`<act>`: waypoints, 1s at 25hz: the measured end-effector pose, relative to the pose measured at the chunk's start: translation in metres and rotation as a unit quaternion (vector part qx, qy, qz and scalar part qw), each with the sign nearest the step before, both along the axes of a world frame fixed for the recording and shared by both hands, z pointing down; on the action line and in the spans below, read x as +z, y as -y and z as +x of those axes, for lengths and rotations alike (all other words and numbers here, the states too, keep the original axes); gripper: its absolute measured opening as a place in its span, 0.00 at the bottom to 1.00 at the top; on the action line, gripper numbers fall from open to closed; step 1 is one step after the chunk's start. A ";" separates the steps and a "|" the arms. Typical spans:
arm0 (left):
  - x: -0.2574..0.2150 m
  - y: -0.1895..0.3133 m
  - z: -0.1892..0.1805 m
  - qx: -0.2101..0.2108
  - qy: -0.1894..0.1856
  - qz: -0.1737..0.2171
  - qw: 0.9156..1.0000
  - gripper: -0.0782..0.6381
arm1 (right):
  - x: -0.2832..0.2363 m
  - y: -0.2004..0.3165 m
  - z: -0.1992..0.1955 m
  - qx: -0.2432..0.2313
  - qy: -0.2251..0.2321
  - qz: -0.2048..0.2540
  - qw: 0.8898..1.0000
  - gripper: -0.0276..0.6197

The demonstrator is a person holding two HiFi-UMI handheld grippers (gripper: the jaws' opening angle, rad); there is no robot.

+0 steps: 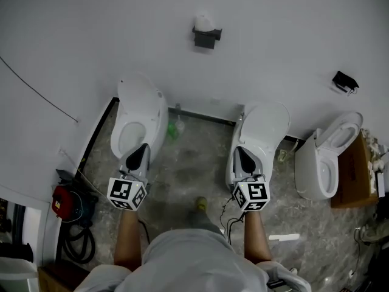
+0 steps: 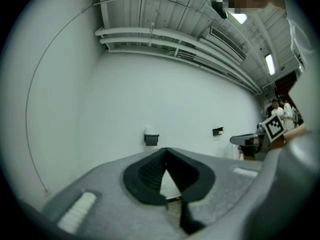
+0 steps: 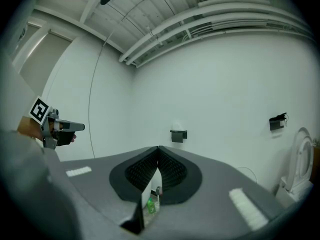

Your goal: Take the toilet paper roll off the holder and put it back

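Note:
A white toilet paper roll [image 1: 203,23] sits on a dark holder [image 1: 206,37] mounted on the white wall, far ahead of both grippers. My left gripper [image 1: 141,149] is shut and empty, held low over the left toilet [image 1: 141,111]. The right gripper [image 1: 242,152] is shut and empty too, over the middle toilet [image 1: 264,126]. In the left gripper view the closed tips [image 2: 165,149] point just right of the holder [image 2: 151,139] and roll [image 2: 149,131]. In the right gripper view the tips [image 3: 158,147] sit just left of the holder [image 3: 178,135].
A second dark holder [image 1: 344,81] hangs on the wall to the right, above a third toilet [image 1: 325,157]. A green bottle [image 1: 175,128] stands on the floor between the toilets. A red machine [image 1: 64,201] with hoses and a wooden cabinet [image 1: 352,175] flank the area.

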State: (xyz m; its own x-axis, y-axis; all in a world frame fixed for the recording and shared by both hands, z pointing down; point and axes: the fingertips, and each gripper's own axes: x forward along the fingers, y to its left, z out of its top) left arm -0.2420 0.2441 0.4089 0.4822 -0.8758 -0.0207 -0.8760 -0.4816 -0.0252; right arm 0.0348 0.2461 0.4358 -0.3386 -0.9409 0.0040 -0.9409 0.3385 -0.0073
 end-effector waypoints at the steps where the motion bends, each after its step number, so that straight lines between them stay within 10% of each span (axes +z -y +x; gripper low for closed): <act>1: 0.000 0.012 0.001 -0.001 0.001 0.000 1.000 0.11 | 0.001 0.012 0.001 -0.001 0.001 0.000 1.000 0.04; 25: -0.006 0.267 0.069 -0.033 0.020 -0.001 0.999 0.11 | 0.004 0.271 0.073 -0.029 -0.038 -0.002 0.999 0.04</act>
